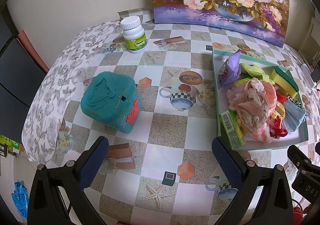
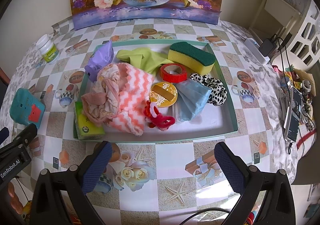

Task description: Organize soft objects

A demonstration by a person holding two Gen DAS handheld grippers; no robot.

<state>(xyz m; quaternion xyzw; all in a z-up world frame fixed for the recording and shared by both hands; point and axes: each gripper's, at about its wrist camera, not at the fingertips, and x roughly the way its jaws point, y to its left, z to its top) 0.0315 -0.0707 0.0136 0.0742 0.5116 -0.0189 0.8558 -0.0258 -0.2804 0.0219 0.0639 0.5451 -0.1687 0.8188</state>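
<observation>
Judging by its fluffy peach-and-white zigzag knit, the sock [image 2: 131,94] in the shallow green-rimmed tray [image 2: 230,102] is light and limp; we would pinch a bunched fold. Our left gripper [image 1: 160,157] and right gripper [image 2: 163,163] hover spread, empty, before the tray.

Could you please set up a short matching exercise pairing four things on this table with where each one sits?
Things:
1. sponge
2. white bottle
3. teal box
4. green packet

Places:
A. tray's near-left corner
B. on the cloth, left of the tray, near side
C. tray's far-right corner
D. on the cloth, far left, towards the wall

Pairs: 1-C, 2-D, 3-B, 4-A
</observation>
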